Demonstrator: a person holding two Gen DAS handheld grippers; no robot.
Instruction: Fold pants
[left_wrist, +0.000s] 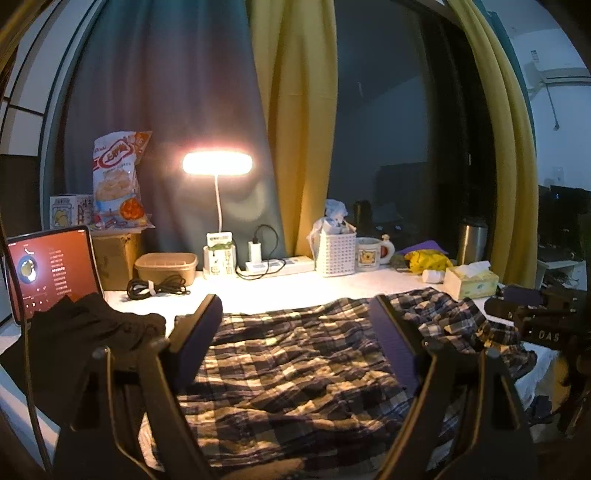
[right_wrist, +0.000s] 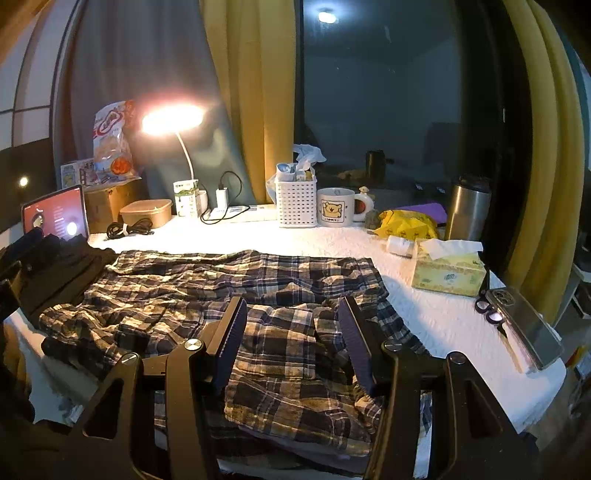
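Plaid pants (left_wrist: 295, 373) lie spread and rumpled across the white-covered table (left_wrist: 280, 291). They also show in the right wrist view (right_wrist: 221, 291), with a folded-over section near the front. My left gripper (left_wrist: 297, 314) is open above the left part of the pants, holding nothing. My right gripper (right_wrist: 291, 314) is open above the folded right part, holding nothing. The right gripper's body (left_wrist: 543, 325) shows at the right edge of the left wrist view.
A black garment (left_wrist: 85, 332) lies at the left by a tablet (left_wrist: 51, 269). At the back stand a lit lamp (left_wrist: 218, 164), a power strip (left_wrist: 277, 264), a white basket (left_wrist: 336, 254), a mug (right_wrist: 338, 212), a tissue box (right_wrist: 448, 271), a steel flask (right_wrist: 467, 206). A phone (right_wrist: 524, 325) lies at the right edge.
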